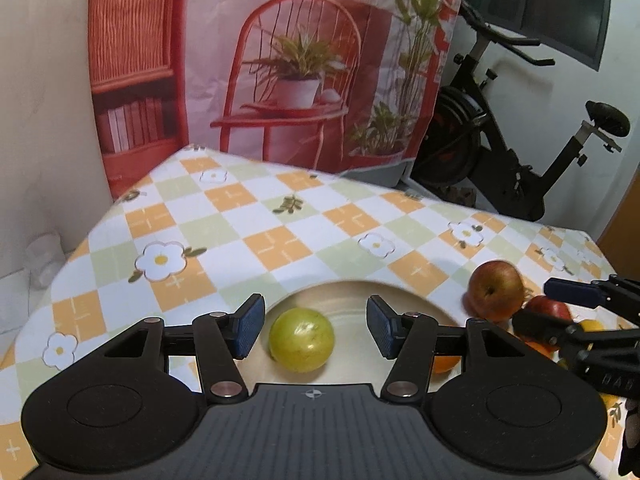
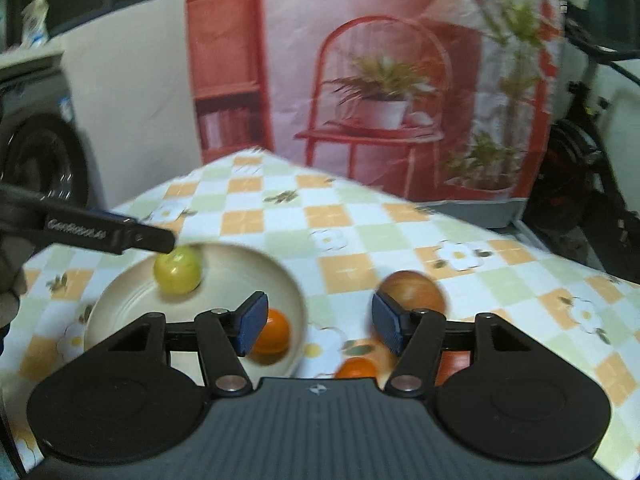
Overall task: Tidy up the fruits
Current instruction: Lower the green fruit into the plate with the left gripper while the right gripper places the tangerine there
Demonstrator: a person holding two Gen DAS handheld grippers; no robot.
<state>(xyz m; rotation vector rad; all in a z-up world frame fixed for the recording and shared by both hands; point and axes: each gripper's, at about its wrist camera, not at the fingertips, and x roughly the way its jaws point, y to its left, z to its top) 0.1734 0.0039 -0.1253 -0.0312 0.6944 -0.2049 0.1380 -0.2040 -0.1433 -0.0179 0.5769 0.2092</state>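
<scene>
Checked cloth with daisies covers the bench (image 1: pixel 240 216), and a printed backdrop of a red chair hangs behind it.

Nearest to you, your left gripper (image 1: pixel 316 326) hangs over the cream bowl (image 2: pixel 224 258) with its jaws spread wide and nothing between them; the green apple (image 1: pixel 301 339) sits in the bowl just below that gap, apparently already placed. An orange (image 2: pixel 274 332) lies in the bowl too, near its right rim.

Your right gripper (image 2: pixel 320 322) is also spread and empty, hovering over the cloth just right of the bowl. Below it another orange (image 2: pixel 356 368) rests on the cloth, and beyond its right pad lies the red-brown apple (image 1: pixel 495 290). More fruit clusters there, partly hidden behind the right tool: a red apple (image 1: pixel 550 307) and something yellow I cannot identify.

The likely step is picking the next loose fruit. Centre the jaws across the widest part, come down level, and close gently, since round fruit rolls off a skewed pinch. Lift the left tool clear of the bowl first so the two don't collide over it.
</scene>
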